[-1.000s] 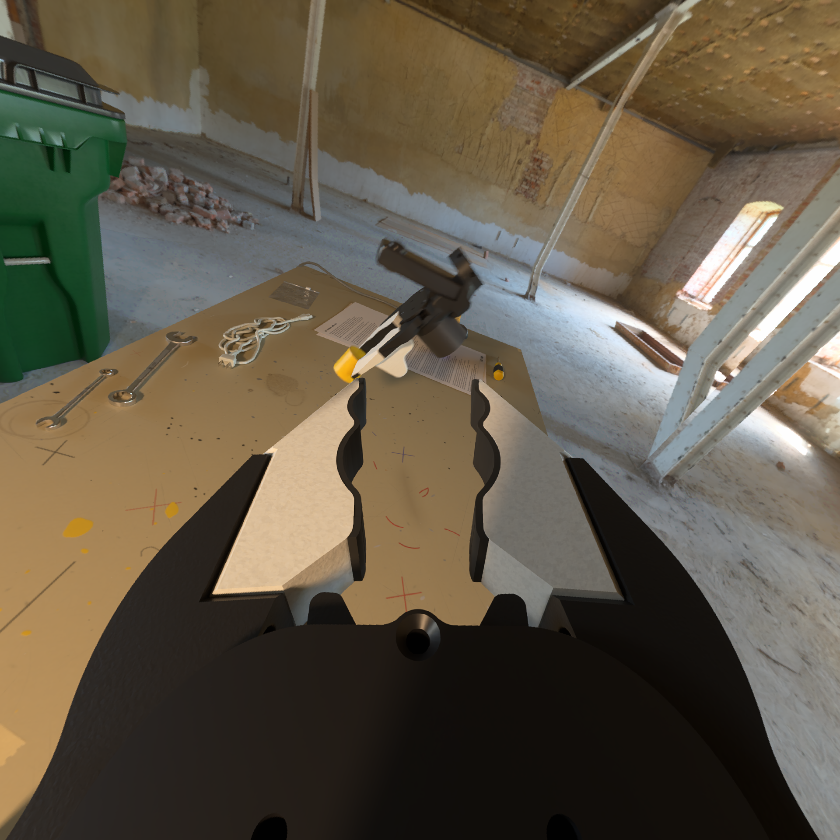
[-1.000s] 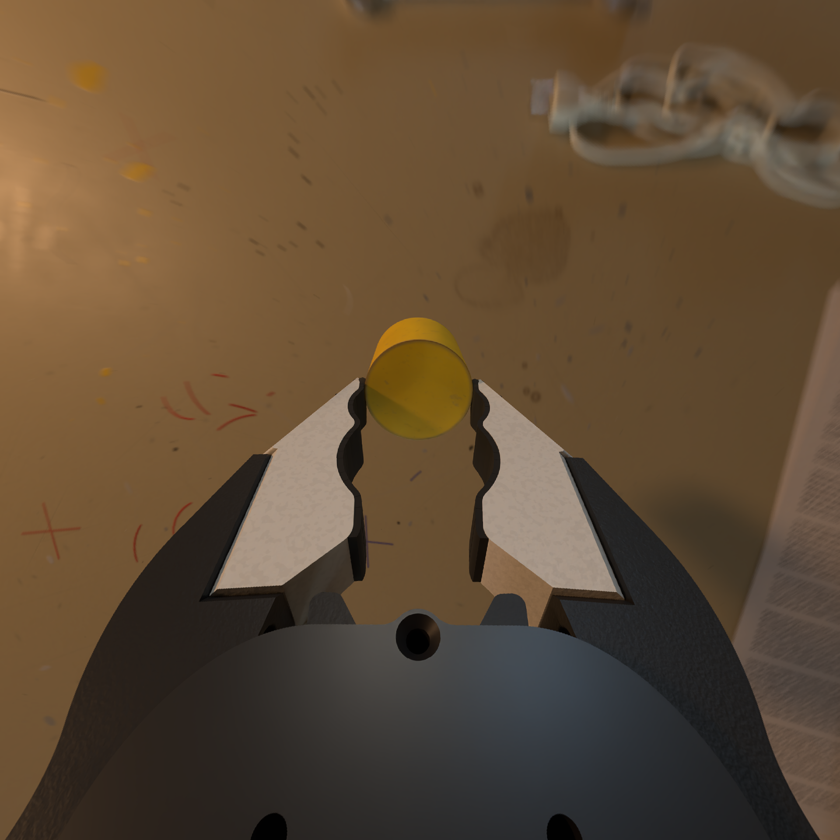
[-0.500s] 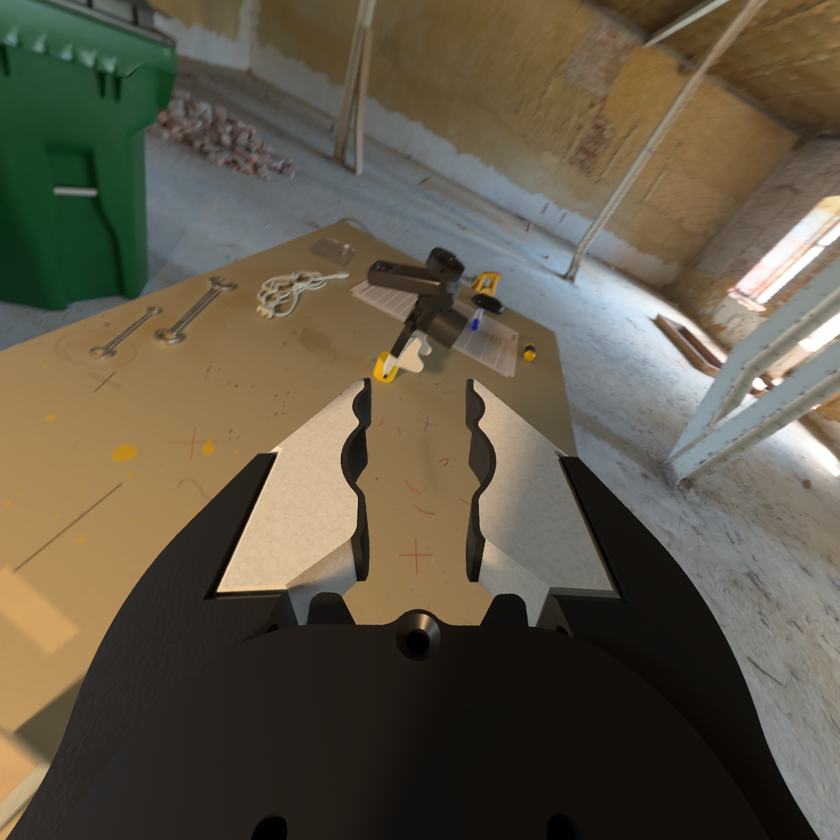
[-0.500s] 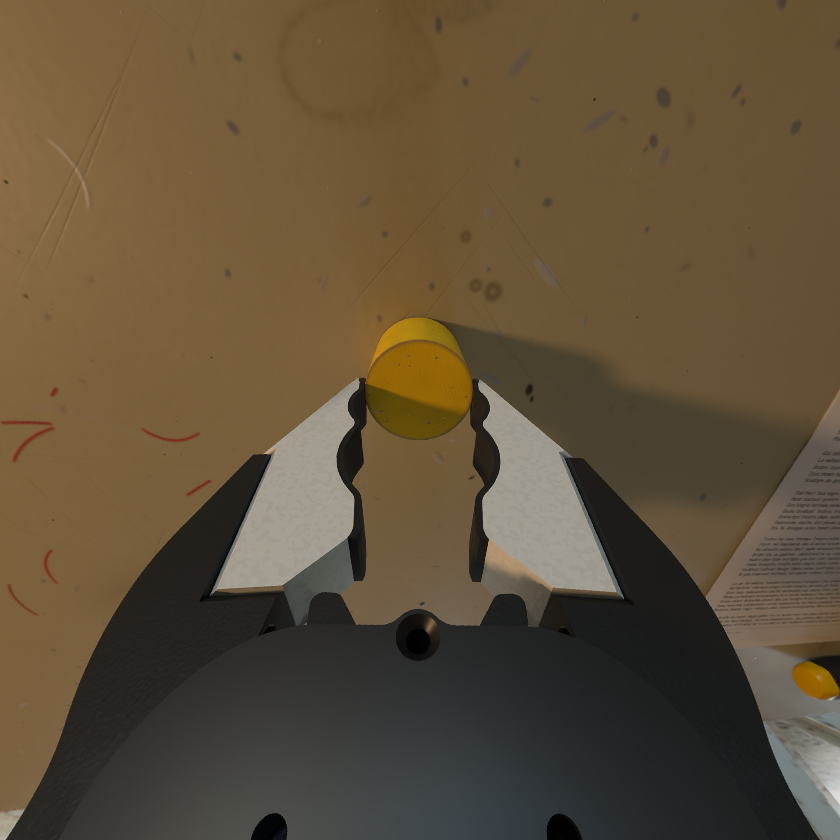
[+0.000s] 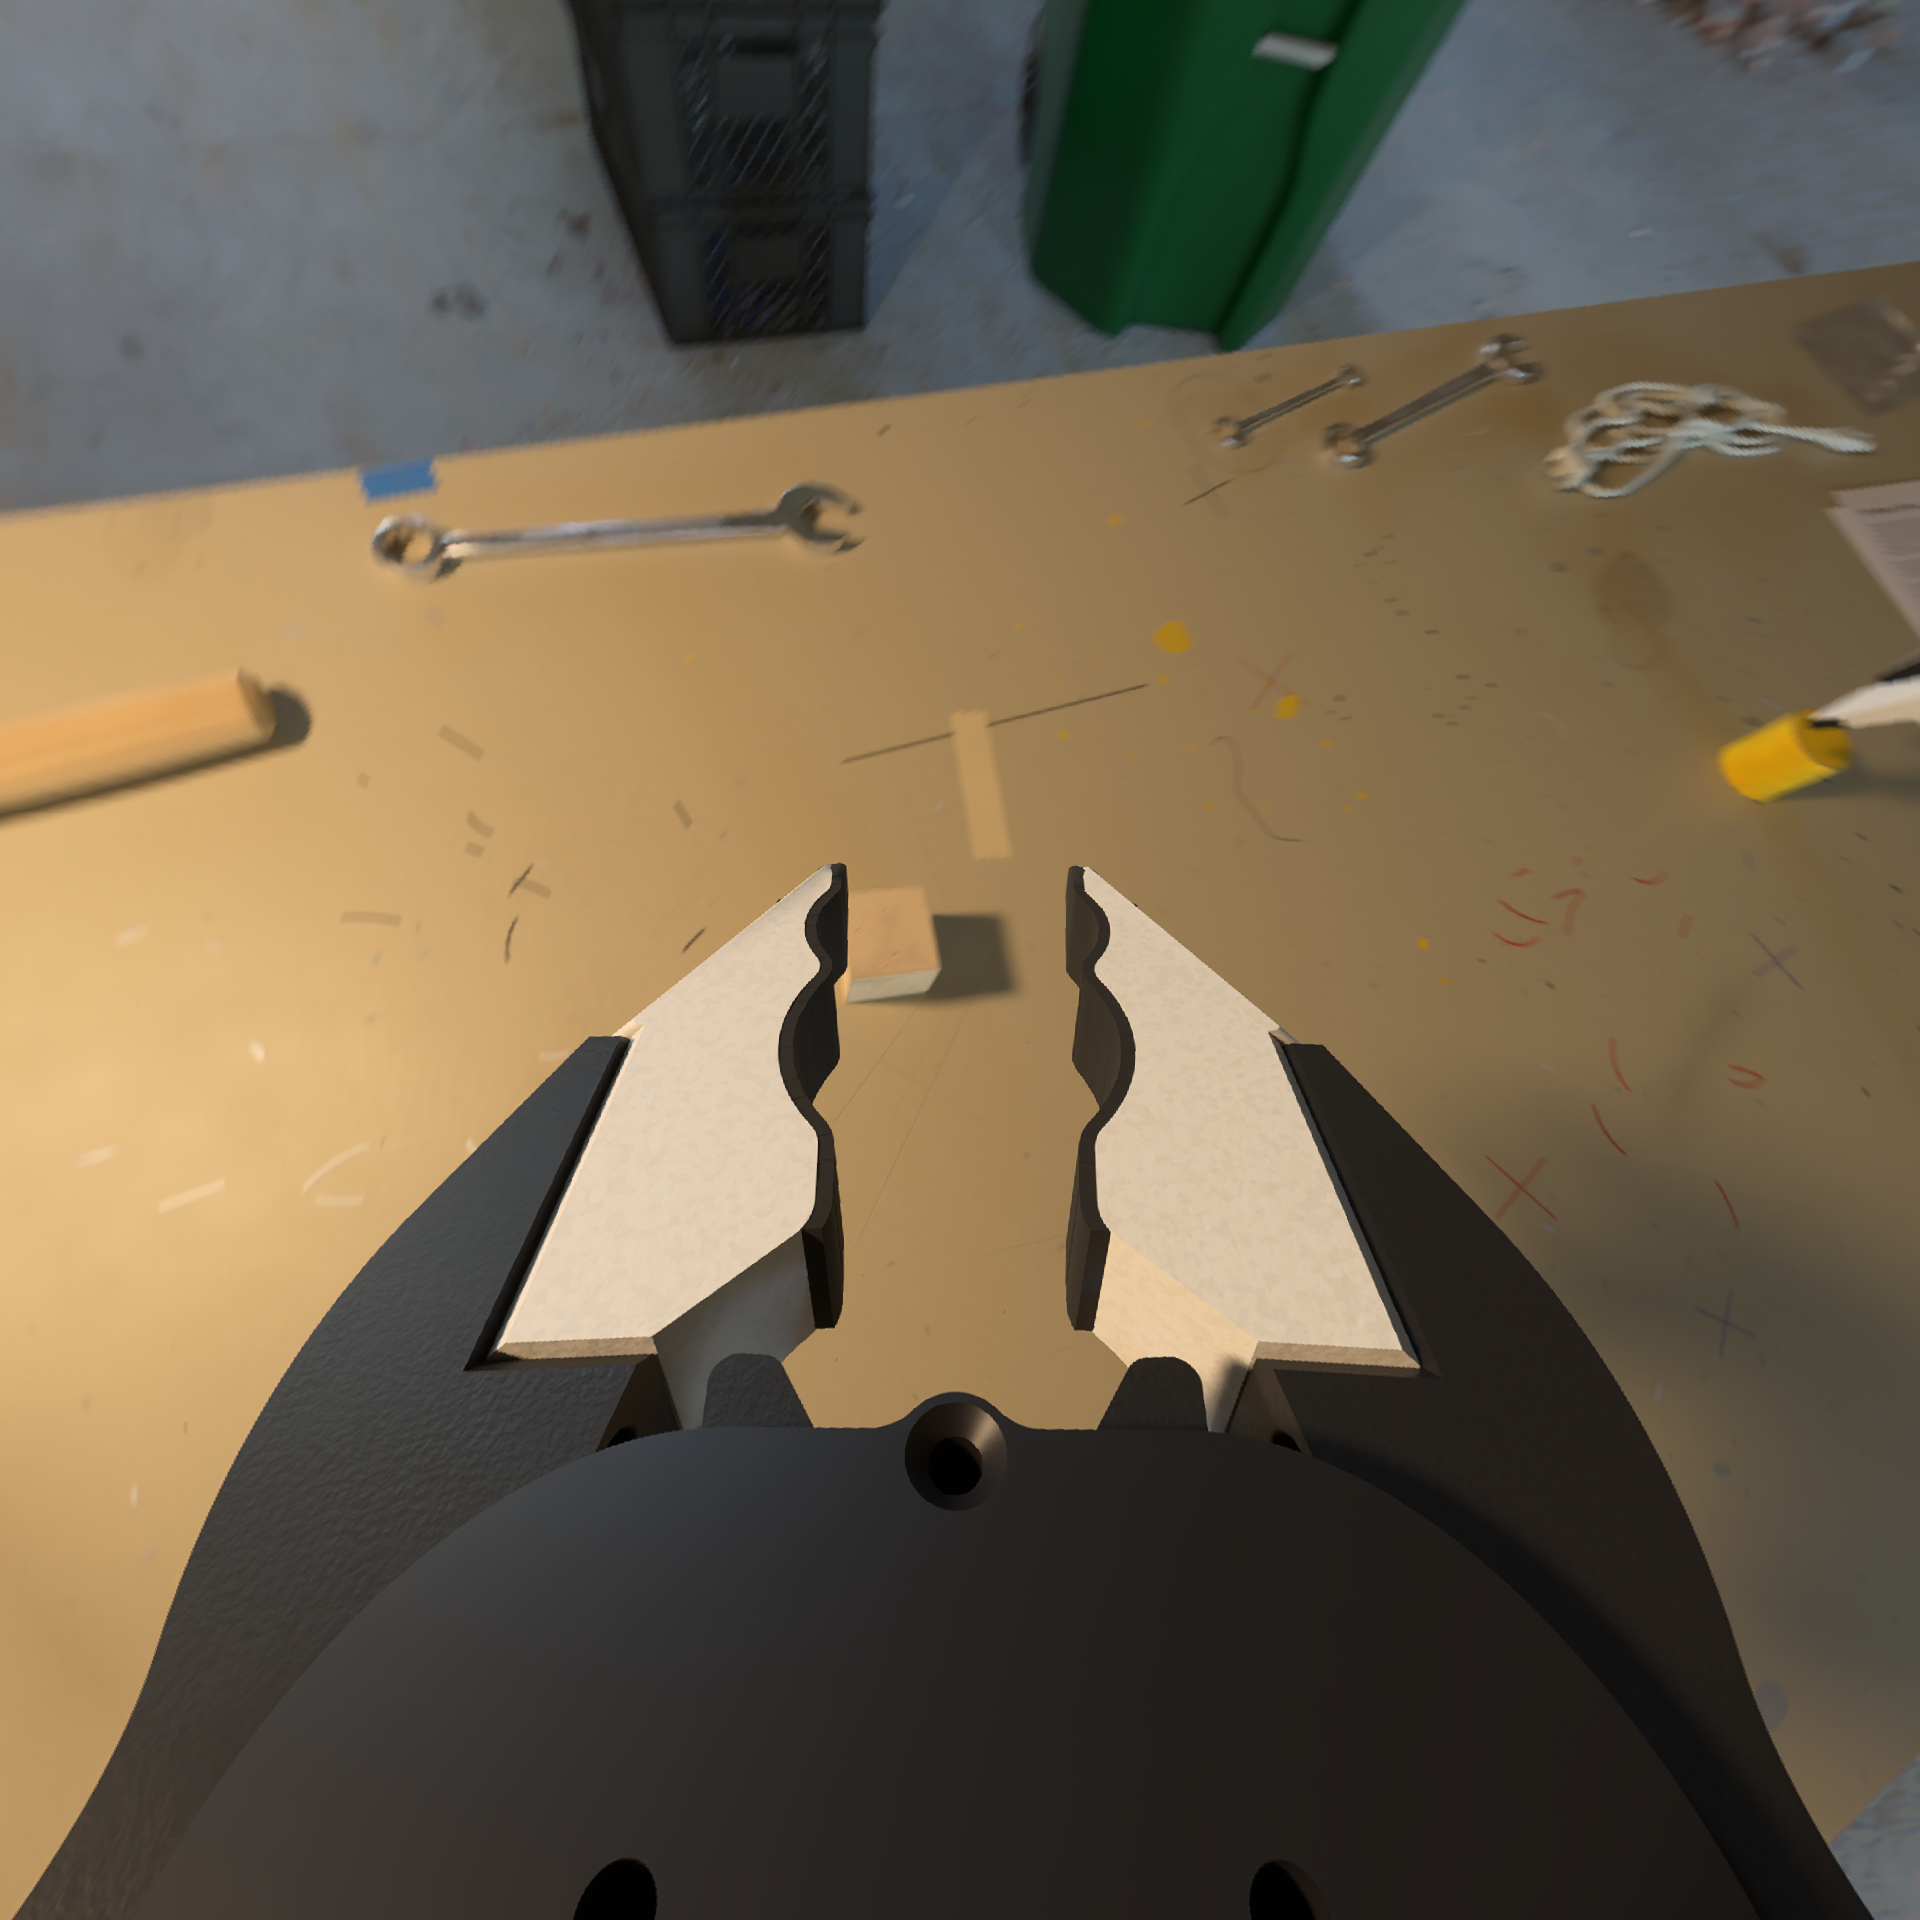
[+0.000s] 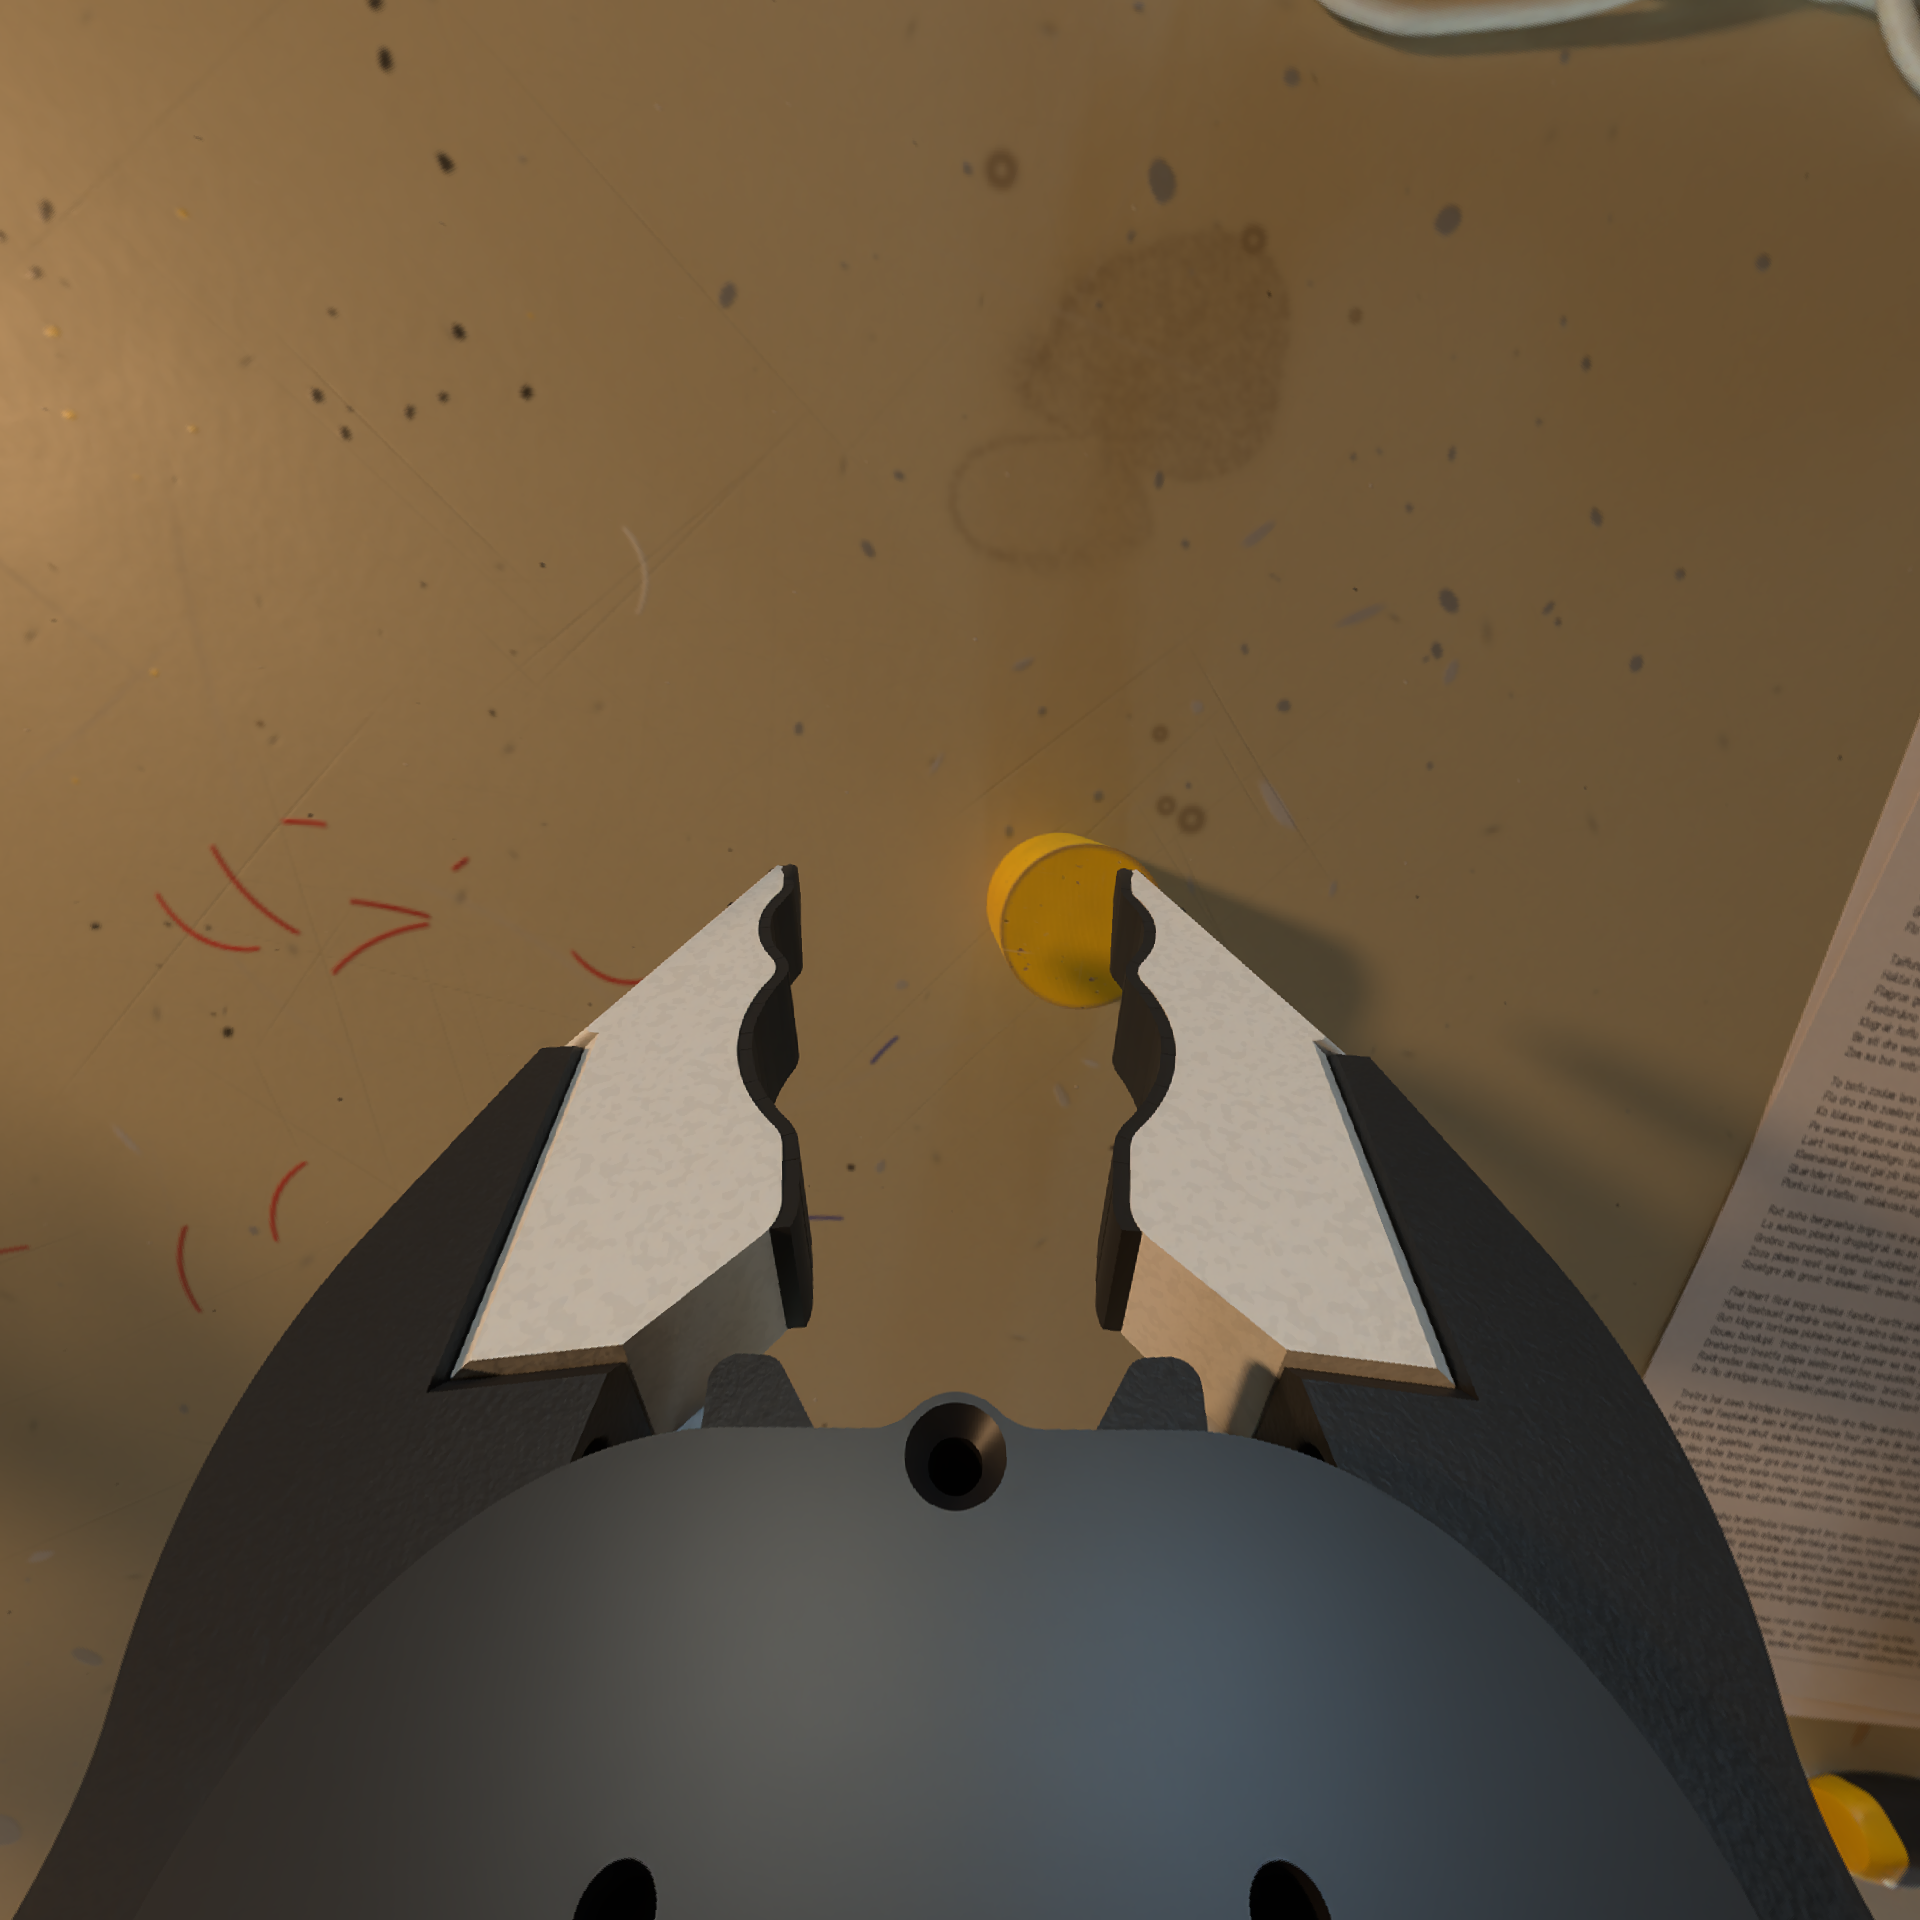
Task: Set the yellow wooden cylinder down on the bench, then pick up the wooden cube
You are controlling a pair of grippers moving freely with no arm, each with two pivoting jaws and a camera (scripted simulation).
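The yellow wooden cylinder (image 6: pixel 1051 920) lies on its side on the bench (image 6: pixel 623 416), against the inner tip of my right gripper's right finger. My right gripper (image 6: pixel 954 883) is open and holds nothing. The cylinder also shows in the left wrist view (image 5: pixel 1779 756) at the far right, with a white fingertip (image 5: pixel 1875 704) of the right gripper just behind it. The pale wooden cube (image 5: pixel 891 943) sits on the bench just beyond my left gripper (image 5: pixel 956 883), partly hidden by its left finger. My left gripper is open and empty, above the bench.
On the bench lie a large wrench (image 5: pixel 613 532), two small wrenches (image 5: pixel 1371 410), a coiled white cord (image 5: pixel 1683 436), a wooden bar (image 5: pixel 125 732) at left and a printed sheet (image 6: pixel 1808 1247). Beyond the far edge stand a green bin (image 5: pixel 1216 156) and a dark crate (image 5: pixel 738 156).
My right gripper has opened and let go of the cylinder, which now lies on the bench. My left gripper has swung left and tilted down, bringing the cube into view.
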